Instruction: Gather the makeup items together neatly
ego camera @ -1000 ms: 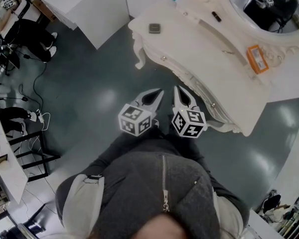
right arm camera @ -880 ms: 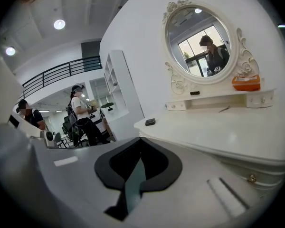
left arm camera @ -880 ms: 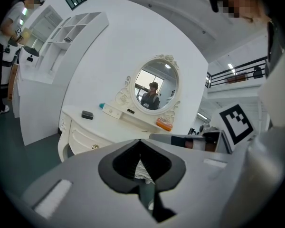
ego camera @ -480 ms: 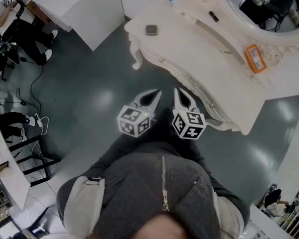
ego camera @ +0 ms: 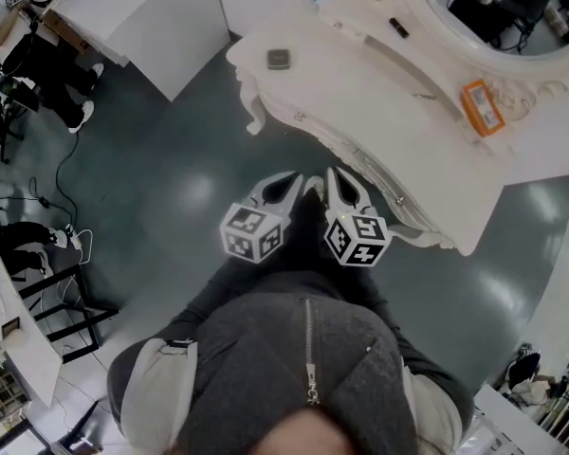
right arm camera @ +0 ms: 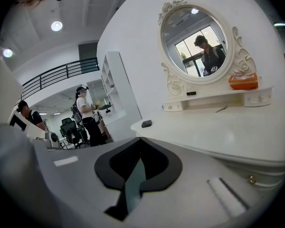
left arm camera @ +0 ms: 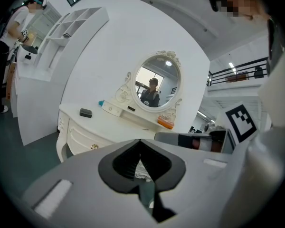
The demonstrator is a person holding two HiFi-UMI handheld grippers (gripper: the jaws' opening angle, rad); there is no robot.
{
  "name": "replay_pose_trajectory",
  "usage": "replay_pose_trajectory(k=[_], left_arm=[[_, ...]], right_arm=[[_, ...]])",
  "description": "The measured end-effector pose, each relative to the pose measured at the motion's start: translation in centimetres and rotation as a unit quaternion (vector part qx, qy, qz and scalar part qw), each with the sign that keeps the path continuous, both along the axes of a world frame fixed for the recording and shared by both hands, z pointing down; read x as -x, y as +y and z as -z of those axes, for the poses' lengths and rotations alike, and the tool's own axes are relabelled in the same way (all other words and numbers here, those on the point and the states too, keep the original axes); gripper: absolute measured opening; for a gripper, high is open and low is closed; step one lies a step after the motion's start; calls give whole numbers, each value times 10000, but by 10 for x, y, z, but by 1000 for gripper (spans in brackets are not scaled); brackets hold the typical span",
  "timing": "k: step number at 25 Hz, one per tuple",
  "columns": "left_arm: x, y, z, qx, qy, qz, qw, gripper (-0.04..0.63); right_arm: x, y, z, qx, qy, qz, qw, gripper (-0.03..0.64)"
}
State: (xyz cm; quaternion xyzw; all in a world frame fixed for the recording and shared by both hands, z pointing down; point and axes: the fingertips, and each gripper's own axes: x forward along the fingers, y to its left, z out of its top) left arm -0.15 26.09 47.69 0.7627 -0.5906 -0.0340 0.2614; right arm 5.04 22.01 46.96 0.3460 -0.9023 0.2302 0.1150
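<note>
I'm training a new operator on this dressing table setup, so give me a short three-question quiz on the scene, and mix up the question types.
1. True or false: the left gripper and the right gripper are both shut with nothing between their jaws.
2. Where is the small dark square compact? A) at the left end of the white ornate dressing table; B) on the floor; C) held in a gripper.
3. Fill in: the orange rectangular box sits at the foot of the oval ____.

Key: 1 true; 2 A; 3 oval mirror.
</note>
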Motion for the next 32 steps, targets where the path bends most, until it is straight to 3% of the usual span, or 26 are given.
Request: replay_pose_trajectory(k=[14, 32], left_arm=[[9, -61, -2, 68, -3, 1, 10000, 9], [26, -202, 3, -37, -183, -244, 9995, 9]], right_arm=[[9, -63, 0, 48, 43, -1, 10000, 3], [28, -195, 17, -3, -228, -69, 9997, 3]])
